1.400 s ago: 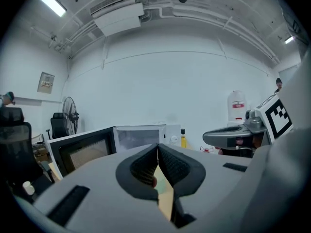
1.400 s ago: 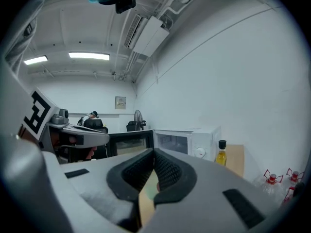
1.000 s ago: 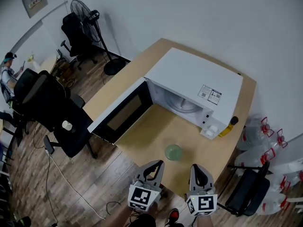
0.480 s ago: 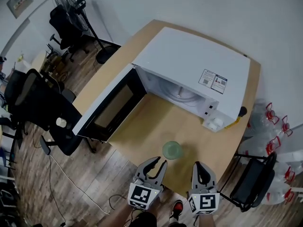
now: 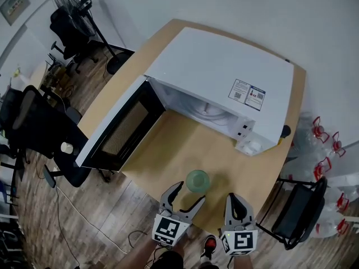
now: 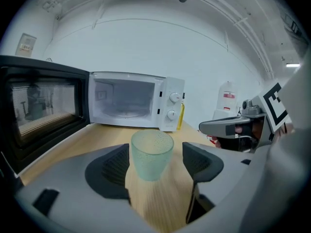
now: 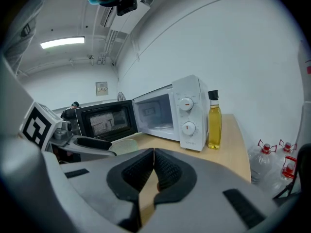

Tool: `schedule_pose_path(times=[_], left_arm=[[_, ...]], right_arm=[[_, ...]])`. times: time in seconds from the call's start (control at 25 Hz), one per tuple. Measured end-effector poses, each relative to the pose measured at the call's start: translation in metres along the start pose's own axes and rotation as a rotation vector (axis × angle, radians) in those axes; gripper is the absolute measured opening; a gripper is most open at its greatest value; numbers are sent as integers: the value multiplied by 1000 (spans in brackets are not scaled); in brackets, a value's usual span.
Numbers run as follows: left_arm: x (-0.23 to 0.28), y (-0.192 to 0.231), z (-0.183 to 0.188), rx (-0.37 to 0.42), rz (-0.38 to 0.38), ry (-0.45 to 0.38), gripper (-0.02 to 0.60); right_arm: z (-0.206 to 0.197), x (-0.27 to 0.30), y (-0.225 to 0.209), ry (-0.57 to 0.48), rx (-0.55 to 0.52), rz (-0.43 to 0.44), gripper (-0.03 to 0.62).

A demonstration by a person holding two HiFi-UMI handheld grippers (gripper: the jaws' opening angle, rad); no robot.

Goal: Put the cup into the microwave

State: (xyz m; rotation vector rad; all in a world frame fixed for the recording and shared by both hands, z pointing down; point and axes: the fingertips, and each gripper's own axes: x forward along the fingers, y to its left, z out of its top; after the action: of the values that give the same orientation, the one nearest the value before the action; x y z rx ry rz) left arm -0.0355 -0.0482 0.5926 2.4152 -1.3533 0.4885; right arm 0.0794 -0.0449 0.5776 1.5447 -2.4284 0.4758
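**Left jaws spreading at the cup, right gripper closed beside it**

Both grippers sit side by side at the near edge of the wooden table (image 5: 168,150), each tilted a little downward and aimed toward the far side. The left gripper (image 5: 189,193) has its jaws opening wide. The pale green cup (image 5: 197,180) stands upright on the table just ahead of its tips, in line with the gap, and the pads do not press on it. The right gripper (image 5: 236,199) is just to the right, with its jaws closed together on nothing.

The white microwave (image 5: 224,77) stands on the far part of the table, and its door (image 5: 120,125) is swung fully open to the left. The cup is well short of the empty chamber. A bottle of yellow oil (image 7: 214,120) stands just right of the microwave.

A second ago the left jaws were pressed together — now they are spread. Half a second ago they were only partly parted. The cup is at the same spot near the table's near edge, and the microwave door is as wide open as before. The right jaws were closed then too.
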Motion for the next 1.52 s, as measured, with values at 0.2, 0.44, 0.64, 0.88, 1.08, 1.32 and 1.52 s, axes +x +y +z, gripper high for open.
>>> schedule_pose_path(times=[0.2,0.44,0.64,0.88,1.08,1.32,1.52], left_arm=[[17,0,-12,4,2,22,364],[33,6,-19,11,3,28,364],[44,7,-21,17,-2,26,364],[49,5,-20,27,-14,23,364],[51,6,-20,26,-15,16,364],[50,7,-18,23,-16,5,364],[46,11,-9,25,-5,-10,364]], right_arm=[[-8,1,-8,11,13,-18,17],[-22,0,-16,31,29,-41,17],[-31,1,-21,42,41,-57,17],[-36,2,-22,53,46,-67,17],[-39,4,-22,58,53,-75,17],[-36,4,-20,50,45,-68,17],[-29,5,-18,46,34,-66,17]])
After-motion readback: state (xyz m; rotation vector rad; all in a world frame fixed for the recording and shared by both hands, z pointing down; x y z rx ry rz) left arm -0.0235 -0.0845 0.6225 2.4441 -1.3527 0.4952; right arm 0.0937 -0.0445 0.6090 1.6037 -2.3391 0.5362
